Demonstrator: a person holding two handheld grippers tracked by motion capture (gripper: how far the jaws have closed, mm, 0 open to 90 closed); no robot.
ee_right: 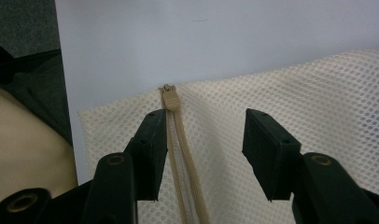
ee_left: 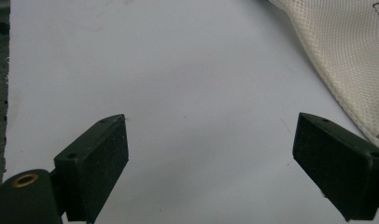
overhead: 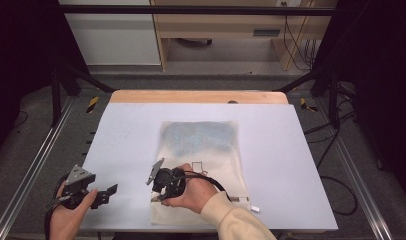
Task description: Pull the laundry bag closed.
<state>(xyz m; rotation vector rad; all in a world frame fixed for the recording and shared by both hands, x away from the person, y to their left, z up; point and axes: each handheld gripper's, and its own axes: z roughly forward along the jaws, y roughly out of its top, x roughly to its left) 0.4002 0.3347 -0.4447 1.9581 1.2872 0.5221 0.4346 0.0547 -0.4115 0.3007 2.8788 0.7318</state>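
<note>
— On table [overhead: 301, 150]: mesh bag [overhead: 201, 150] flat, mid-table. Right gripper [ee_right: 201, 154] over its near edge, jaws apart, astride the zipper [ee_right: 176, 140]; slider [ee_right: 169, 99] beyond the tips.
— Step?
— Likely lining up on the slider. Next: reach forward, pinch.
— Left gripper [ee_left: 211, 158]?
— Jaws wide, holding nothing, beside bag. Nothing obstructs.

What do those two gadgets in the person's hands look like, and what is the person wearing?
Each gripper, left and right, is black with two flat, blocky jaws and brass-coloured screw holes. Each carries a grey three-cornered plate on top. A black cable trails from the right one. The right arm wears a cream sleeve.
</note>
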